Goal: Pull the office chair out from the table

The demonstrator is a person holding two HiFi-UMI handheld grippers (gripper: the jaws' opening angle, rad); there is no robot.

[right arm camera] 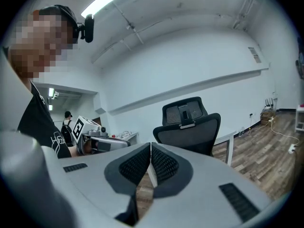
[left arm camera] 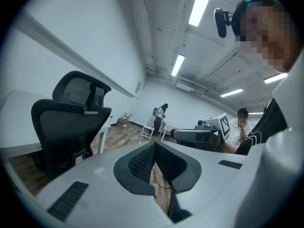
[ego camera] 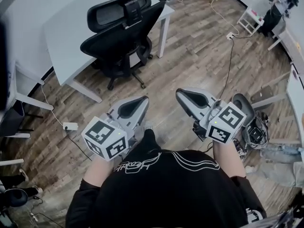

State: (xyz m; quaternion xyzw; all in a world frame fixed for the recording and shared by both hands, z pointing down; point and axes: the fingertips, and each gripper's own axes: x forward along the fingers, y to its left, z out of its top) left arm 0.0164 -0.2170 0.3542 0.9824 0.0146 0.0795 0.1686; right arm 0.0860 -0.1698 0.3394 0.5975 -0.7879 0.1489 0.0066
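A black mesh office chair (ego camera: 122, 34) stands at the white table (ego camera: 66, 42), its back turned to me; it also shows in the left gripper view as the chair (left arm camera: 69, 122) and in the right gripper view as the chair (right arm camera: 190, 125). My left gripper (ego camera: 142, 102) is shut and empty, held over the wood floor well short of the chair. My right gripper (ego camera: 183, 96) is shut too, with nothing between its pads, level with the left one and apart from the chair. The shut tips show as the left gripper (left arm camera: 154, 144) and the right gripper (right arm camera: 150, 145).
Cables (ego camera: 228, 56) run across the wood floor to a socket block. A power adapter (ego camera: 70, 126) lies at the left. A small white trolley (ego camera: 249, 19) stands at the far right. Other white desks line the left edge. A seated person (left arm camera: 240, 127) is behind.
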